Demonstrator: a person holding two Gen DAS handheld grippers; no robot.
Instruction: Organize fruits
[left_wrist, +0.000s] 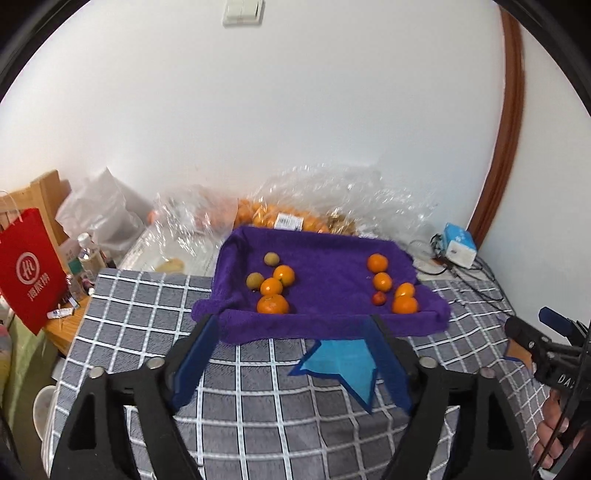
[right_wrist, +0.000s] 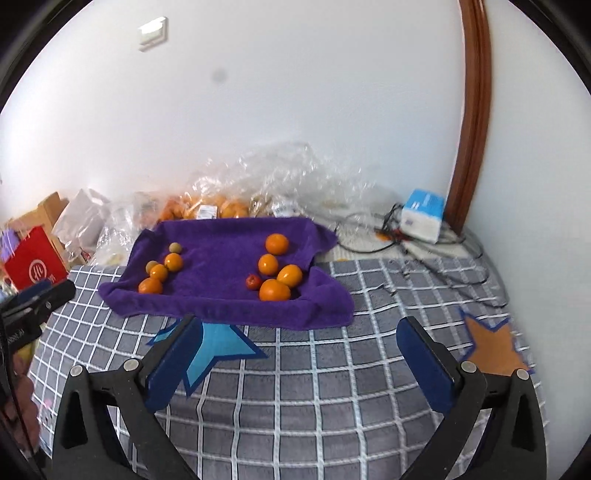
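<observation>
Right now both of my grippers hang back from the purple towel (left_wrist: 332, 266), which is draped over what I take to be a tray on the checked tablecloth (left_wrist: 155, 314). My left gripper (left_wrist: 295, 354) has its jaws wide apart with nothing between them, and my right gripper (right_wrist: 299, 354) is spread just as wide and just as empty.

On the towel the fruit lies in two clusters, well apart. The left cluster (right_wrist: 160, 271) holds three oranges and two small brownish fruits; the right cluster (right_wrist: 275, 275) holds four oranges and one small red fruit (right_wrist: 252, 281).

My worry is rolling. Round fruit on soft cloth will wander if I nudge it, and the pieces in each cluster touch or nearly touch, so wide jaws coming down on one could shove its neighbour. The red fruit sits tight against an orange, and closing on it could catch both. A snag on the towel's front fold would tip everything.
</observation>
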